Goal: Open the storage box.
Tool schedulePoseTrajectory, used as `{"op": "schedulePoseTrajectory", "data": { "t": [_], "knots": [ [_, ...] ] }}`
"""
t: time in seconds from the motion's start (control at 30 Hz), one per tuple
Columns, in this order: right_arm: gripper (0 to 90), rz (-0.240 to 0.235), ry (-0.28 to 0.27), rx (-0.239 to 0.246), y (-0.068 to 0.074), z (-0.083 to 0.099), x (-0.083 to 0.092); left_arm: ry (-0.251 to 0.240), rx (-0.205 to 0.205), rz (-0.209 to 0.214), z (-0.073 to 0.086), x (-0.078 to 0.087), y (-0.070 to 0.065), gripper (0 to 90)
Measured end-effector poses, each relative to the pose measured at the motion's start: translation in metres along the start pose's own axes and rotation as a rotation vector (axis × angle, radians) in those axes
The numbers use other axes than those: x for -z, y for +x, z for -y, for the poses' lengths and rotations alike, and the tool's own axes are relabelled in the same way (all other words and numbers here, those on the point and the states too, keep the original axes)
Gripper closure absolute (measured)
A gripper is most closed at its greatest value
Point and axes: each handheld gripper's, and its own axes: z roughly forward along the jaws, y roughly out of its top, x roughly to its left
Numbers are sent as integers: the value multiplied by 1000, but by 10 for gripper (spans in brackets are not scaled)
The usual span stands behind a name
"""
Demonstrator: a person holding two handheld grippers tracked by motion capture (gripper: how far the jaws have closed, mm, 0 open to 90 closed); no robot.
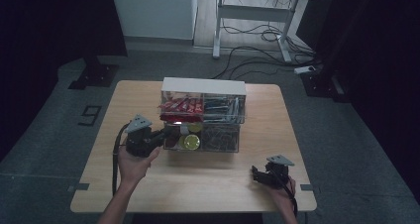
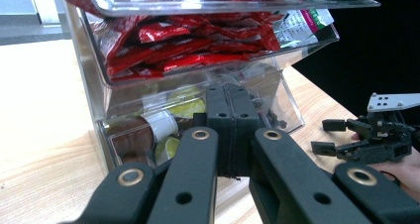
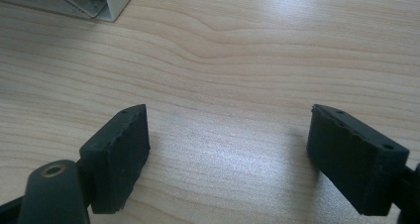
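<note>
Here, left hand-held gripper (image 1: 166, 135) closed at organizer (image 1: 203, 87).

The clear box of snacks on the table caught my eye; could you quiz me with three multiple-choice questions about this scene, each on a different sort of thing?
1. Where is the left hand-held gripper?
A. At the clear organizer's lower left bin
B. At the table's far left corner
C. On the floor

2. What colour are the packets in the upper left bin?
A. Blue
B. Red
C. White

3. How do the right hand-held gripper's jaws stand?
A. Shut on a packet
B. Shut, holding nothing
C. Open over bare wood

Answers: 1 A, its jaws meet the bin front; 2 B, red wrappers fill it; 3 C, a wide gap shows tabletop.
</note>
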Motion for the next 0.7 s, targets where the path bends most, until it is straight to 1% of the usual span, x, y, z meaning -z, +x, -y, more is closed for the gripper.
{"op": "schedulePoseTrajectory", "data": {
  "t": [0.17,0.6,0.7],
  "knots": [
    [168,0,0,0,0,0,0,1,2,6,-4,-3,0,900],
    [168,-1,1,0,0,0,0,2,-10,10,-16,-7,-2,900],
    [168,0,1,0,0,0,0,5,-11,16,-19,-10,-3,900]
  ]
}}
